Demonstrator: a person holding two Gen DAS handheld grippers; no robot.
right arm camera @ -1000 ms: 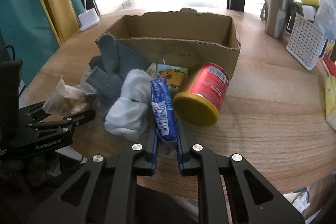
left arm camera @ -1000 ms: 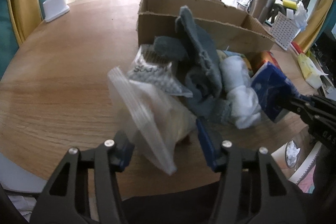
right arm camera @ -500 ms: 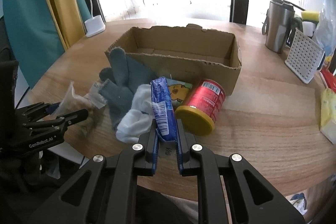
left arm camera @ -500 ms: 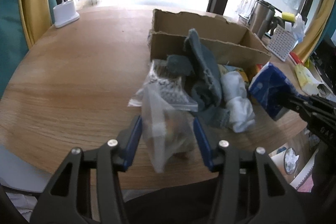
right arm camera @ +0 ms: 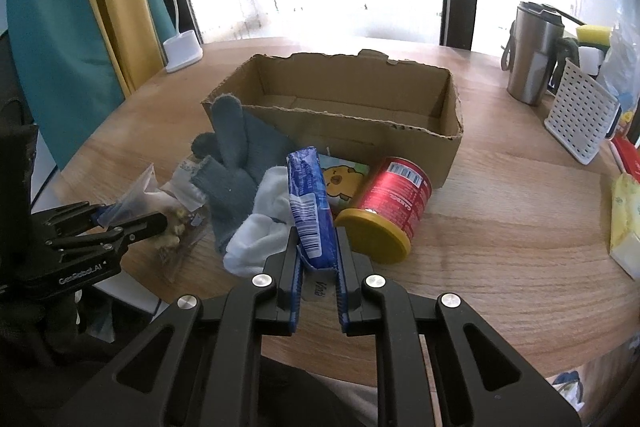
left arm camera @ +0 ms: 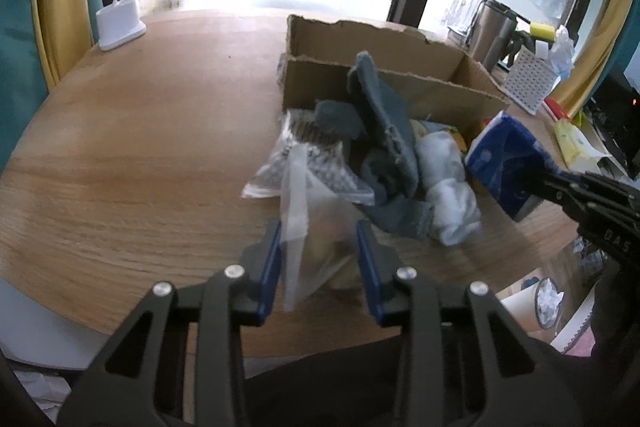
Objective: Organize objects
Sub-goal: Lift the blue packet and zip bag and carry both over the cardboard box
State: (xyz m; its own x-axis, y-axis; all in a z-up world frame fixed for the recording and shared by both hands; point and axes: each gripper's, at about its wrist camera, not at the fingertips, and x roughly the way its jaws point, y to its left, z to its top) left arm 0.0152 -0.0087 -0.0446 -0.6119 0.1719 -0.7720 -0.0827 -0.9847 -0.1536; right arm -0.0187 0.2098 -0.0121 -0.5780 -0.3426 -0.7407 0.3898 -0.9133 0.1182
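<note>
Two packets are in hand at once. The clear snack bag [left arm camera: 316,243] sits between the blue pads of the left gripper [left arm camera: 318,259], whose jaws have just been closing and now press on the bag's sides. The right gripper [right arm camera: 318,259] is clamped on the lower end of a blue biscuit packet [right arm camera: 310,211], which stands on edge with its long axis running away from the jaws toward the cardboard box [right arm camera: 448,131].

That box is what the coming move seems to turn on: it lies straight ahead of both grippers, beyond the clutter, open-topped and empty as far as the right wrist view shows. The right gripper looks the nearer, with only the red can [right arm camera: 394,203] and a small cartoon-print pack [right arm camera: 344,181] between packet and box wall. The left has the grey glove [left arm camera: 380,123], the white sock [left arm camera: 448,187] and a printed silver pouch [left arm camera: 304,163] in its way, so its bag would probably need lifting over them.

Against a second ago, the left jaws stood wide with the bag loose and tilted between them; now they grip it and it hangs more upright. The right grip on the packet looks unchanged. All of this lies on the round wooden table [left arm camera: 140,147].
</note>
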